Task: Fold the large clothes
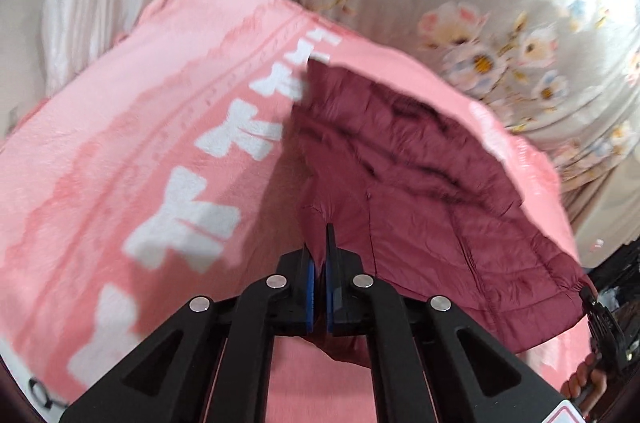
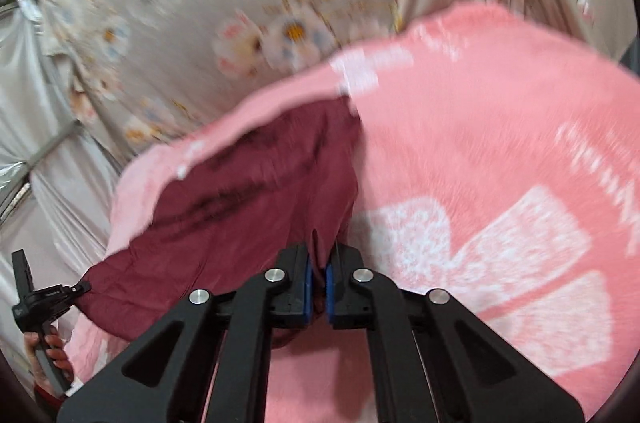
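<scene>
My left hand-held gripper (image 1: 320, 263) pinches the maroon jacket's (image 1: 420, 163) edge; my right hand-held gripper (image 2: 318, 263) pinches the opposite edge. The jacket stretches between them over the pink blanket (image 1: 120, 143).

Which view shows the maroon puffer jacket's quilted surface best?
The left wrist view: the maroon puffer jacket spreads wide there, its quilt seams readable, stretching to the right gripper at its far corner. The right wrist view shows the jacket narrower and more blurred, over the pink blanket.
</scene>
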Available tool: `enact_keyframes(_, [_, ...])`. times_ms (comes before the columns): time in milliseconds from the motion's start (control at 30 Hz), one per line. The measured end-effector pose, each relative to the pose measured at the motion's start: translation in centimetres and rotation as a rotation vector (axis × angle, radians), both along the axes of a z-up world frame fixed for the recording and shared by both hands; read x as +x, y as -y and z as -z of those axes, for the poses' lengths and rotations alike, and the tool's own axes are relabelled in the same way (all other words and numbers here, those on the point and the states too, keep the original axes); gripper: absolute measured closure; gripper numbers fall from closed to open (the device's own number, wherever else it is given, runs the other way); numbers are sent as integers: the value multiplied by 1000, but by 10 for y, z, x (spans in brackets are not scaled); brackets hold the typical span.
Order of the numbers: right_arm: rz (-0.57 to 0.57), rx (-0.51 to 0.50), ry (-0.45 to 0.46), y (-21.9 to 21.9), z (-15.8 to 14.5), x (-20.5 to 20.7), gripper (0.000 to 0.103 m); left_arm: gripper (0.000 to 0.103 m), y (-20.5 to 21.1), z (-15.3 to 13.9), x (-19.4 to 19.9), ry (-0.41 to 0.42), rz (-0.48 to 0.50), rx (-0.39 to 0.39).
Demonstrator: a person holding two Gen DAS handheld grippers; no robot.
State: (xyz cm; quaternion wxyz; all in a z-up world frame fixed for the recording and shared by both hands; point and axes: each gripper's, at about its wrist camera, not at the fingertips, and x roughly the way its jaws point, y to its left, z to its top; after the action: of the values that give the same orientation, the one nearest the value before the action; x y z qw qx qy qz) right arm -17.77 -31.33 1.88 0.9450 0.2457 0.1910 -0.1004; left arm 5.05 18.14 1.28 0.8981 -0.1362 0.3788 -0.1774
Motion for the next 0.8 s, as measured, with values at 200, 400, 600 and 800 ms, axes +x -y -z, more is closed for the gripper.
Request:
enact_keyframes(200, [19, -45, 179, -6, -58, -50, 100, 101, -33, -67, -50, 116, 6, -83])
enact_keyframes(400, [6, -107, 230, 4, -98, 10, 100, 101, 4, -109, -13, 257, 4, 16])
enact_keyframes(600, [46, -68, 173, 32, -90, 110, 100, 99, 40, -101, 79, 239, -76, 122])
enact_keyframes(800, [74, -72, 52, 38, -59, 195, 100, 99, 75, -54, 165, 125, -120, 213])
